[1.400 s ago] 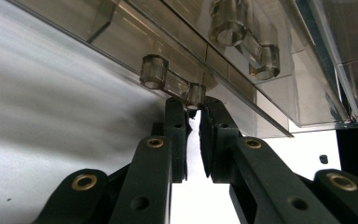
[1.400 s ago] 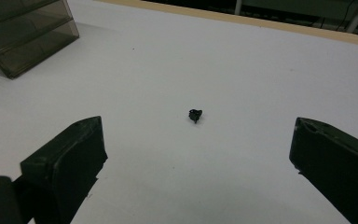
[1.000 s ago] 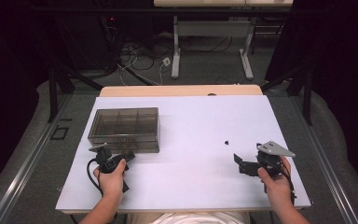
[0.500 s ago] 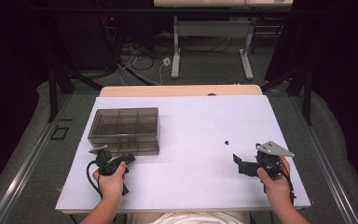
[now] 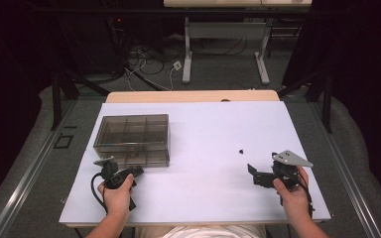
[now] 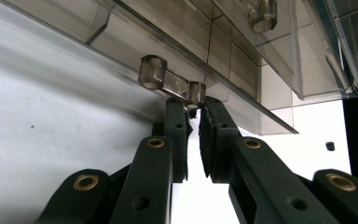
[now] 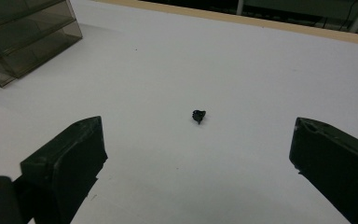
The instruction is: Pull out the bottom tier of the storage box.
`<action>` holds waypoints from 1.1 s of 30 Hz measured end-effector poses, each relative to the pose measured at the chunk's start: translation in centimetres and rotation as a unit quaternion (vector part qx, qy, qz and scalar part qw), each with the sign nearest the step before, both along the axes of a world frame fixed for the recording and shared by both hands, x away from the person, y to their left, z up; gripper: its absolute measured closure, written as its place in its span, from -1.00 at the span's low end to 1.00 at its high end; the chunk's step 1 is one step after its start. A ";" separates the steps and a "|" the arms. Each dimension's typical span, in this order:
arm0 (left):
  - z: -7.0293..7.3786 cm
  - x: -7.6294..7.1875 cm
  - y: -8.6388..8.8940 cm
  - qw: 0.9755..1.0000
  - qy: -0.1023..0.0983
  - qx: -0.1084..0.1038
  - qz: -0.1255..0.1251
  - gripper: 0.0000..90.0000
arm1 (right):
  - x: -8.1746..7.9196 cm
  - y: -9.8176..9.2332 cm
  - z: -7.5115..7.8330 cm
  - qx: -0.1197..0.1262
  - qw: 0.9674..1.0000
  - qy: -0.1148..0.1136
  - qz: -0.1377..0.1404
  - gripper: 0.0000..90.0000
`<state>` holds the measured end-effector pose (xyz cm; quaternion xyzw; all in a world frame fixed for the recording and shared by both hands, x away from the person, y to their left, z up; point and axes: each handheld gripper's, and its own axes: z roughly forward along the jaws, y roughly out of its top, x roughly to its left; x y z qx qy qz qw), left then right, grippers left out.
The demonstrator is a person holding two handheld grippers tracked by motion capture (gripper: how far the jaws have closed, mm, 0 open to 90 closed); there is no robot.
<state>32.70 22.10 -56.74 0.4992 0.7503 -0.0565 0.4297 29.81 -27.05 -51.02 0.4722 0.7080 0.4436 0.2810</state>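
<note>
Your left gripper [image 5: 138, 171] has crept up to the box [image 5: 134, 139]; nearly closed on its latch [image 6: 170, 85], lift gently. Right gripper [image 5: 252, 173] gapes wide, lower right.

overhead forward-down view; two close claw-mounted views

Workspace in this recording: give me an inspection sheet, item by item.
Surface: white rectangular tabletop, bare around the work.
Job's things: smoky transparent plastic compartment box, lid down; its clear front latch tab; small black part lying loose.
Clutter: nothing seen.
Grippers: left claw nearly shut at the latch tab, contact unclear; right claw open, facing the part.
Cables: black cable loops from the left claw; more on the floor.
Surroundings: dark curtains, grey desk frame.
</note>
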 end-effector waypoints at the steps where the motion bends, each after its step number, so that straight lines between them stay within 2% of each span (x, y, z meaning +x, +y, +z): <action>1: 0.0 -0.1 0.0 1.000 0.000 0.001 -0.002 0.82 | 0.0 0.0 0.0 0.000 1.000 0.000 0.000 -0.93; 2: 0.0 -0.1 0.0 1.000 -0.005 0.005 0.001 0.82 | 0.0 0.0 0.0 0.000 1.000 0.000 0.000 -0.93; 7: 0.0 -0.3 -0.1 1.000 -0.002 0.002 0.004 0.82 | 0.0 0.0 0.0 0.000 1.000 0.002 0.002 -0.93; 8: 0.0 -0.4 0.0 1.000 0.001 -0.001 -0.003 0.82 | 0.0 0.0 0.0 0.000 1.000 0.002 0.003 -0.93; 19: 0.0 -0.9 0.0 1.000 0.003 -0.004 0.000 0.82 | 0.0 0.1 0.0 -0.001 1.000 0.002 0.001 -0.93; 25: 0.0 -1.1 0.1 1.000 0.004 -0.005 -0.006 0.82 | -0.1 0.1 0.1 -0.005 1.000 0.002 0.002 -0.93; 28: -0.1 -1.0 0.1 1.000 0.003 -0.012 0.001 0.82 | 0.0 0.1 0.0 -0.004 1.000 0.001 0.002 -0.93; 33: -0.2 -1.1 0.2 1.000 0.006 -0.016 -0.005 0.82 | -0.1 0.1 0.1 -0.005 1.000 0.002 0.001 -0.93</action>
